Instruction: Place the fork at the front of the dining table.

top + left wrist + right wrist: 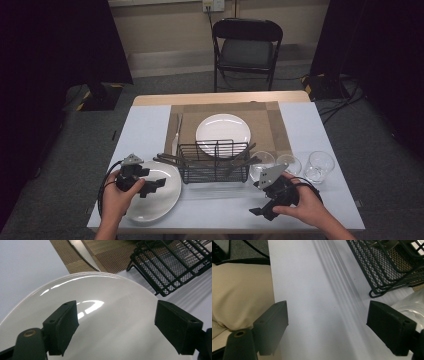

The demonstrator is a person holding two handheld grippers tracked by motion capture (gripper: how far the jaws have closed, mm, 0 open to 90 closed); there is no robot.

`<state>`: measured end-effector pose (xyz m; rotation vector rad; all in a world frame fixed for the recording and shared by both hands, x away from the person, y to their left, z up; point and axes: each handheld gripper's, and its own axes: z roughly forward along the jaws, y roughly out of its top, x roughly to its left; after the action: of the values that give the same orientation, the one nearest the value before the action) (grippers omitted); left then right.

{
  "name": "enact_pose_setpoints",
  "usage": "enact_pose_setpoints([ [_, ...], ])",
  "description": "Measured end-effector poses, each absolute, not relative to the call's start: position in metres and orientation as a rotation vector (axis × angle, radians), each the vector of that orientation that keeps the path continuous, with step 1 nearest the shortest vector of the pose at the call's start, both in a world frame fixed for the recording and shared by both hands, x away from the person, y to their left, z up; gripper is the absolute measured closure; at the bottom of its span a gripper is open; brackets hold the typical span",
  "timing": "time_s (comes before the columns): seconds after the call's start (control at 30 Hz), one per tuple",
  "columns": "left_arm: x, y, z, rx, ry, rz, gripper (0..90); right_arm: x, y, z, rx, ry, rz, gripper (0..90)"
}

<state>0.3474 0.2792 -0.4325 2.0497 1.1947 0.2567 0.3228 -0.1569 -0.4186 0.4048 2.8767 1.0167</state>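
We held the left gripper, jaws wide and empty, over the round white ceramic plate. The right gripper, also wide and empty, hovered over the pale table near the black wire basket.

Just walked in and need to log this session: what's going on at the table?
A person holds a gripper in each hand. The left gripper hovers open over the near white plate, holding nothing. The right gripper is open too, above bare table near the wire basket of cutlery and the glasses. A second plate sits on the placemat.
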Motion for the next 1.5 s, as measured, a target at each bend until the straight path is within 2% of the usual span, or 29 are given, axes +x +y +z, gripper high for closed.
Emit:
enact_pose_setpoints([
  [1.5, 0.347, 0.28, -0.437, 2.069, 1.204, 0.223, 18.9, 0.343, -0.182, -0.37, 0.418, 2.858, 0.93, 16.7],
])
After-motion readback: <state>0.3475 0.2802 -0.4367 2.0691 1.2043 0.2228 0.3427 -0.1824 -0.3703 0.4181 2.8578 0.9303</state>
